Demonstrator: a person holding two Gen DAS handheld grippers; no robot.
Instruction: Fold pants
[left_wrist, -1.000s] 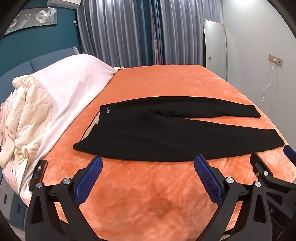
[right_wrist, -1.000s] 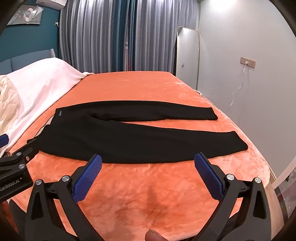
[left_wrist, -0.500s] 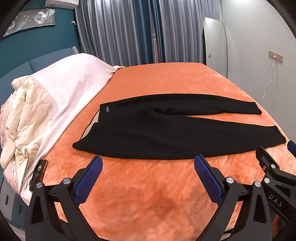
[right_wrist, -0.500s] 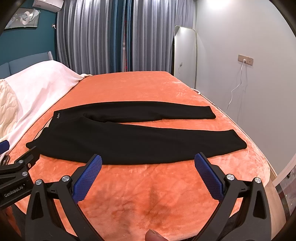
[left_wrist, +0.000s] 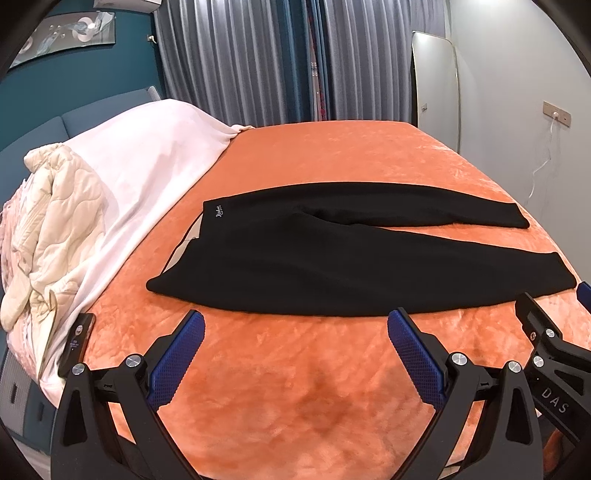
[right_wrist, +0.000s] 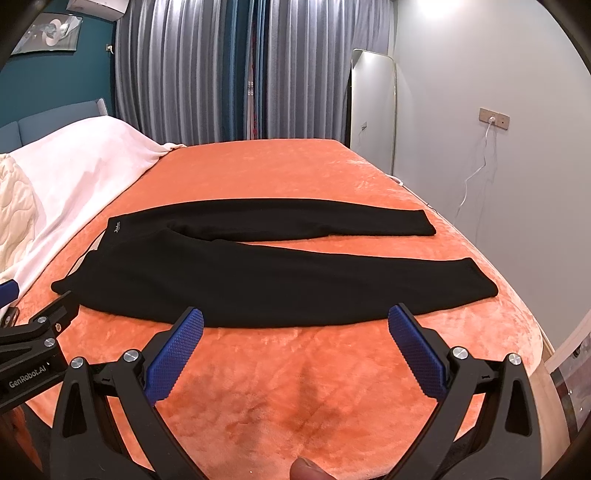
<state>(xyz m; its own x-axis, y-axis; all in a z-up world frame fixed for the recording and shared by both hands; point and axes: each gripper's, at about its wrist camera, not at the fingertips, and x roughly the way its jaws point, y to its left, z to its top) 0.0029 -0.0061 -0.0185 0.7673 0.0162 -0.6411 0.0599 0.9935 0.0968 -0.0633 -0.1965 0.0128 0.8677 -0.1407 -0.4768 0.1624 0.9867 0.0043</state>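
Black pants (left_wrist: 332, 258) lie flat on the orange bed (left_wrist: 332, 155), legs apart. Left gripper (left_wrist: 295, 354) and right gripper (right_wrist: 295, 350) hover spread wide, seemingly touching nothing.

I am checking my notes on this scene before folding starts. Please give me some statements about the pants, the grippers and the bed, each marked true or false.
1. The black pants lie flat with the two legs spread apart. True.
2. The left gripper is shut on the waistband. False: it is open and holds nothing.
3. The right gripper is open. True.
4. The blanket under the pants is blue. False: it is orange.
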